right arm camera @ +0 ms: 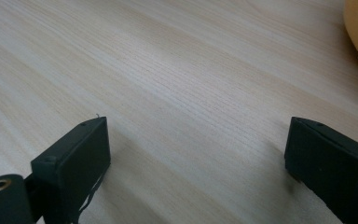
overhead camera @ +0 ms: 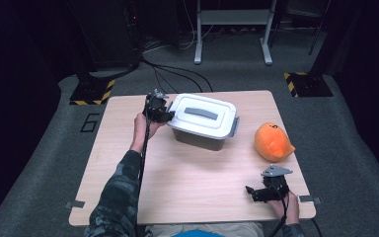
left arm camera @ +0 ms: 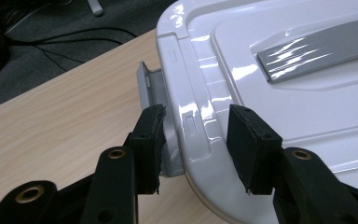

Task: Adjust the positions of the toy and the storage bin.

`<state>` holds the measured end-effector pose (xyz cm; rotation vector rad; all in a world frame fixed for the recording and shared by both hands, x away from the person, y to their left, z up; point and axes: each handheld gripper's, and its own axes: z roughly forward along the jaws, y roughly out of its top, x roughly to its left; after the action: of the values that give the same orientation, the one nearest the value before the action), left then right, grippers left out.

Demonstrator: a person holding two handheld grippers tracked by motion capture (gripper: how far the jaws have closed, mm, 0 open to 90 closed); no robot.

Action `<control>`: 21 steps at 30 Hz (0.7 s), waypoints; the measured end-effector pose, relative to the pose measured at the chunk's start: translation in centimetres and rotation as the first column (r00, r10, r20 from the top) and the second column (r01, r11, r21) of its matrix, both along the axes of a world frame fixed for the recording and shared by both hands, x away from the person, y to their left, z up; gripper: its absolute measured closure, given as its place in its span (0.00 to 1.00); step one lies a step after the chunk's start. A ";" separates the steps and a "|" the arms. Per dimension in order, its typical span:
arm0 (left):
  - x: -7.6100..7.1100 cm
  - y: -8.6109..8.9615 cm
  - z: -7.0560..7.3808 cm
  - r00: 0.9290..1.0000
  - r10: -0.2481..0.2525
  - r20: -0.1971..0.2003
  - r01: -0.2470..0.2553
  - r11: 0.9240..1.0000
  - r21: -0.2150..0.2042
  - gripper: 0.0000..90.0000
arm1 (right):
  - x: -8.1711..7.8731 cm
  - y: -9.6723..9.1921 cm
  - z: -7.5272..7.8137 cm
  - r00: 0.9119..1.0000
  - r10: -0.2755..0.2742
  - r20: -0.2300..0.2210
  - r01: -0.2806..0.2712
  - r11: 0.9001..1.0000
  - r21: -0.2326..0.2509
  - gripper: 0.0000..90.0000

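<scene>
Your left jaws straddle the near edge of the box (left arm camera: 279,93), one pad outside against the grey latch (left arm camera: 151,88), the other on top of the white lid, narrowed onto that rim. You appear to be pinching the latch and lid edge together, though I can't tell how firmly the pads press. That hold makes sense if you mean to flip the latch open: the outer pad sits under the flap, ready to lever it away from the box wall.

In the high view the left gripper (overhead camera: 164,114) meets the box at its left end, and the box sits toward the back middle of the desk (overhead camera: 187,182), its grey handle flat on the lid and a second latch (overhead camera: 235,127) at its right end.

Your right gripper (overhead camera: 250,190) rests at the front right corner of the desk, jaws wide and holding nothing, bare wood between them. It sits just in front of the orange plush (overhead camera: 273,142), well apart from the box, likely placed to pick the plush up once the lid is off.
</scene>
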<state>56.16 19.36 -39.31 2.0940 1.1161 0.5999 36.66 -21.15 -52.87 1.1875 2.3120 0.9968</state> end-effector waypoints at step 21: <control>-3.2 0.4 0.0 0.999 -0.034 -0.019 0.034 0.999 -0.006 0.65 | 0.0 0.0 0.0 1.000 -0.006 0.006 0.006 1.000 -0.003 0.07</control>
<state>52.92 19.76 -39.35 2.1142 1.0889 0.5611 36.62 -21.12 -52.88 1.1875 2.3031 0.9931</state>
